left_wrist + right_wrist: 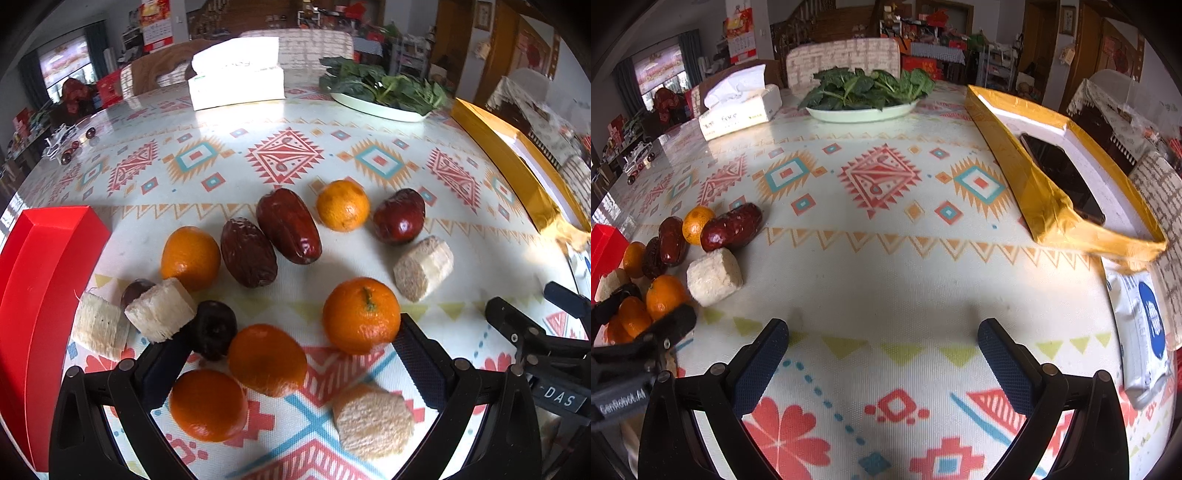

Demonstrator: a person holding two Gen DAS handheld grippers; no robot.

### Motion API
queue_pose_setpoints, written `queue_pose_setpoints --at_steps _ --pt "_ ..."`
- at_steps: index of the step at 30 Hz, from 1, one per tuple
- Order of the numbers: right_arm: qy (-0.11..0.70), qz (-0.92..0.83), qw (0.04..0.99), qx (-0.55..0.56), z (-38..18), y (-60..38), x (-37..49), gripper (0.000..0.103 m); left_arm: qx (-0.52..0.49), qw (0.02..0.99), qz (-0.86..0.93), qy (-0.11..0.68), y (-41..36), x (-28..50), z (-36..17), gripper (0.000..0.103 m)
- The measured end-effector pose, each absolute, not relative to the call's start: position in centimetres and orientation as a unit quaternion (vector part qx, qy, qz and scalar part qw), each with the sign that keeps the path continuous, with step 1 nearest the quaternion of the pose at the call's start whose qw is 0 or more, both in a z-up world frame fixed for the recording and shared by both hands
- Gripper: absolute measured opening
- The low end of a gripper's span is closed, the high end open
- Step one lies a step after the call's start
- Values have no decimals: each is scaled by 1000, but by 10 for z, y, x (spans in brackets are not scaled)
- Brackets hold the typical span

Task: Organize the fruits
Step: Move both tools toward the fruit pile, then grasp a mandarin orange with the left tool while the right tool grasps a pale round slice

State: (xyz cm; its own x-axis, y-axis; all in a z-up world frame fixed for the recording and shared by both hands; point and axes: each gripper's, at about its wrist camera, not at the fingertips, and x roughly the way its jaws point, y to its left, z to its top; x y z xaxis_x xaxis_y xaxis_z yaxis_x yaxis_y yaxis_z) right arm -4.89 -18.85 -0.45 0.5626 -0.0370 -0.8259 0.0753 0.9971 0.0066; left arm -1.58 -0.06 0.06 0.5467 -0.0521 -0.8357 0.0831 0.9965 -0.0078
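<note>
In the left wrist view my left gripper (pixel 295 354) is open, low over a heap of fruit. An orange (pixel 266 360) lies between its fingers, another orange (pixel 208 405) and a pale sugarcane piece (pixel 373 419) lie nearer the camera. More oranges (pixel 361 315), dark red dates (pixel 288 225) and sugarcane pieces (pixel 423 267) spread beyond. A red tray (pixel 40 280) stands at the left. My right gripper (pixel 882 339) is open and empty over bare cloth, right of the fruit heap (pixel 713 236). The left gripper (pixel 646 332) shows at the right wrist view's left edge.
A gold-edged box (pixel 1041 206) with a phone (pixel 1063 177) stands at the right. A plate of greens (pixel 864 109) and a tissue box (pixel 738 114) stand at the far side. A white wipes pack (pixel 1141 332) lies near the right edge.
</note>
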Motion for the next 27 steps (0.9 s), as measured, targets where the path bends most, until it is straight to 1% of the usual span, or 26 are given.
queue_pose_setpoints --at_steps 7,9,11,13,16,18,19,20,21,22,24,27 --pt "475 -43 878 24 -6 -188 -63 103 27 876 -68 477 5 -26 3 103" --pt "474 -44 879 25 -6 -188 -63 103 4 878 -86 471 14 -34 8 100" --pt "473 -46 880 25 -5 -188 -62 103 -17 887 -106 449 27 -48 20 90" --pt "472 -46 880 26 -4 -188 -63 103 -20 904 -117 412 39 -63 36 89" --pt "470 -50 881 32 -3 -189 -65 103 -17 942 -102 319 72 -99 74 89" --pt "455 -38 888 53 4 -191 -70 102 -26 955 -101 277 94 -117 94 89" --pt "436 -26 897 66 11 -191 -77 100 -30 959 -104 263 104 -124 102 93" --pt "417 -16 906 70 18 -188 -83 100 -33 960 -107 256 111 -126 106 101" --pt "395 -8 916 68 25 -185 -90 100 -42 961 -112 248 121 -128 110 103" --pt "361 4 931 59 35 -177 -99 100 -57 961 -118 245 132 -128 112 103" --pt "327 38 942 63 44 -166 -111 100 -85 957 -112 253 148 -123 110 103" --pt "346 111 930 54 46 -136 -111 100 -110 949 -93 281 163 -116 96 103"
